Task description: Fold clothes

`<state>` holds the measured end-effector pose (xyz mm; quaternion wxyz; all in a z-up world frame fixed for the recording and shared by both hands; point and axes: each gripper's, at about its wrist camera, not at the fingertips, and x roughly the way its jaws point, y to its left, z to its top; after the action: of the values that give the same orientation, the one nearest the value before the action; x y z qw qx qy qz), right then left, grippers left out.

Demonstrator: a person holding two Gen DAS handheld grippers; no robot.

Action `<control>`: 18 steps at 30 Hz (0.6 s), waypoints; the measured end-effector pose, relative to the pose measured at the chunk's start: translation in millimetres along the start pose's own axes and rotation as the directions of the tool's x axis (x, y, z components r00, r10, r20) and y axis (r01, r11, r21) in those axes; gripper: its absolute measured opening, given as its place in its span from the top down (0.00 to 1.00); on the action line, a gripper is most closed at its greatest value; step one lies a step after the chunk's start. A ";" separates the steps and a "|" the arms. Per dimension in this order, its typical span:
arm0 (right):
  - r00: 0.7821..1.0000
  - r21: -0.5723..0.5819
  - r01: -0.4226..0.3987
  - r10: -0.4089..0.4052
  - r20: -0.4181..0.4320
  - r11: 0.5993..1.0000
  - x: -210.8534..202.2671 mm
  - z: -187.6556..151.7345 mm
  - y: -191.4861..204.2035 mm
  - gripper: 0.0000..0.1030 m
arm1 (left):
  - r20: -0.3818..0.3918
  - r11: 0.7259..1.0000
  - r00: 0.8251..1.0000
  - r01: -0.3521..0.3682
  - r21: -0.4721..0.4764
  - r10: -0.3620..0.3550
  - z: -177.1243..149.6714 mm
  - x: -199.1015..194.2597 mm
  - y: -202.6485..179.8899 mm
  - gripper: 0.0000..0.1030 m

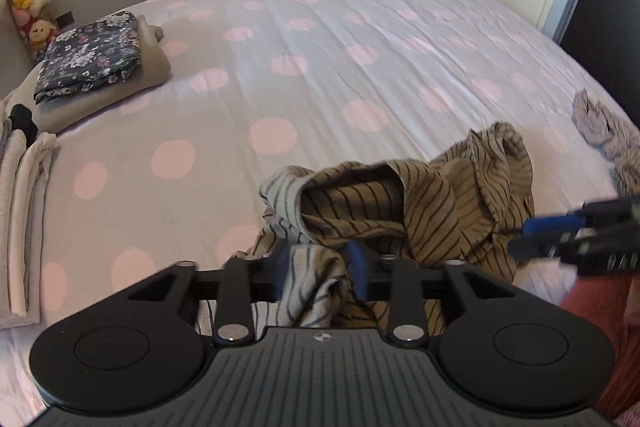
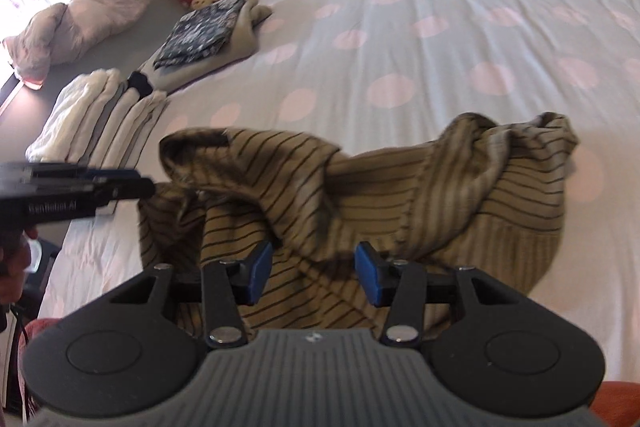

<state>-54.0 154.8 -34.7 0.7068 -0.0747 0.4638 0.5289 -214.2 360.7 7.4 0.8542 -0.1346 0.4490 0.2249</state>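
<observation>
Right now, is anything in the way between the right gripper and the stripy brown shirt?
No, nothing visible. The right gripper is open, right over the striped shirt, with only cloth between its fingers. The left gripper already pinches the shirt's edge.

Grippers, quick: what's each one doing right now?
Left claw: closed on the striped garment, fabric bunched between its pads.
Right claw: open, pads apart over the garment, gripping nothing.

My left gripper [image 1: 322, 269] and right gripper [image 2: 314, 273] are black, with blue finger pads [image 2: 368, 279], silver screws [image 2: 224, 335] and ribbed grey housings [image 2: 312, 379].
</observation>
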 end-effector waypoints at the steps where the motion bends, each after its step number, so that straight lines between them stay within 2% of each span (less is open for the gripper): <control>1: 1.000 -0.012 -0.007 0.007 -0.007 1.000 4.1 -0.8 4.8 0.51 | 0.001 1.000 1.000 0.003 -0.013 -0.003 1.4 2.9 2.6 0.55; 5: 1.000 -0.043 -0.018 0.018 -0.018 0.999 15.5 -0.2 19.2 0.52 | 0.004 0.998 1.000 0.017 -0.067 -0.017 7.1 14.3 13.2 0.58; 7: 1.000 -0.057 -0.007 0.006 -0.012 0.998 18.1 2.1 21.5 0.52 | -0.004 0.995 0.999 0.033 -0.097 -0.034 9.3 21.8 18.6 0.82; 9: 1.000 -0.072 0.023 -0.023 0.002 0.997 18.6 4.1 17.8 0.51 | -0.004 0.990 0.999 0.053 -0.130 -0.054 11.0 27.7 24.4 0.88; 11: 0.998 -0.079 0.068 -0.068 0.010 0.995 18.8 8.3 6.3 0.51 | -0.005 0.990 0.999 0.043 -0.132 -0.044 13.5 29.4 27.9 0.97; 14: 0.989 -0.097 0.149 -0.148 0.017 0.984 16.7 16.5 -22.6 0.51 | -0.018 0.992 0.999 0.026 -0.125 -0.029 16.6 31.7 32.6 0.97; 18: 0.960 -0.152 0.279 -0.278 0.032 0.948 8.7 31.5 -71.8 0.52 | -0.055 0.995 0.998 0.019 -0.102 -0.025 17.7 37.9 37.5 0.97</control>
<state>22.9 148.6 -51.2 0.7688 -0.1914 0.4025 0.4586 -202.0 410.7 -15.1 0.8358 -0.1888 0.4593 0.2341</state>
